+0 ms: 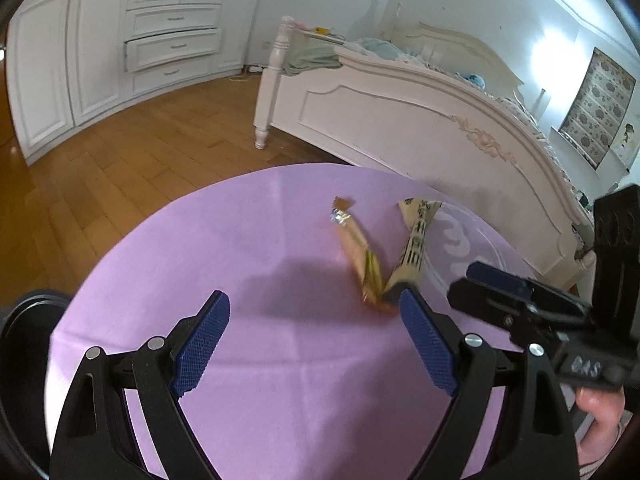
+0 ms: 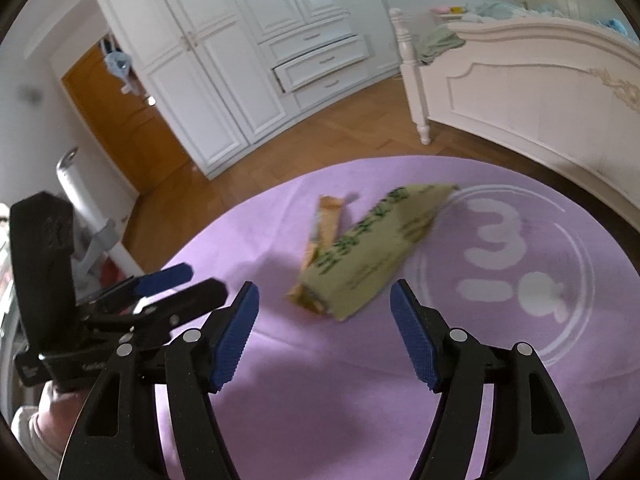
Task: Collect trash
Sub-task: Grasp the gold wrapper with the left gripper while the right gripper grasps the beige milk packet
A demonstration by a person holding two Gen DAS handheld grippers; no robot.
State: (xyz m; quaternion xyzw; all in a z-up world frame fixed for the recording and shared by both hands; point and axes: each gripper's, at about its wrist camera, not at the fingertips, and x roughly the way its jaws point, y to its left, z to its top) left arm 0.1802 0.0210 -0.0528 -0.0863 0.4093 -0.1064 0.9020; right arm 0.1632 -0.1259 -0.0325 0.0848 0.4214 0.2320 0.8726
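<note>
Wardrobe point(image 2: 224, 60): white, one drawer point(image 2: 324, 66) left ajar.
Bed point(image 1: 400, 116): white, clothing draped.
Floor point(image 1: 120, 168): wood.

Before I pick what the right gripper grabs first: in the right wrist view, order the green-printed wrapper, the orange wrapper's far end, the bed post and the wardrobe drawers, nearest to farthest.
1. Green-printed wrapper, just ahead of the right gripper.
2. Orange wrapper's far end, behind it on the purple cloth.
3. Bed post, across the floor, right.
4. Wardrobe drawers, at the back wall.

1. Bedroom with herringbone wood floor point(image 1: 132, 152).
2. White wardrobe point(image 2: 224, 52), one drawer point(image 2: 320, 66) ajar.
3. Cream carved bed point(image 1: 420, 120), strewn with clothes.
4. Orange door point(image 2: 120, 120) left of wardrobe.
</note>
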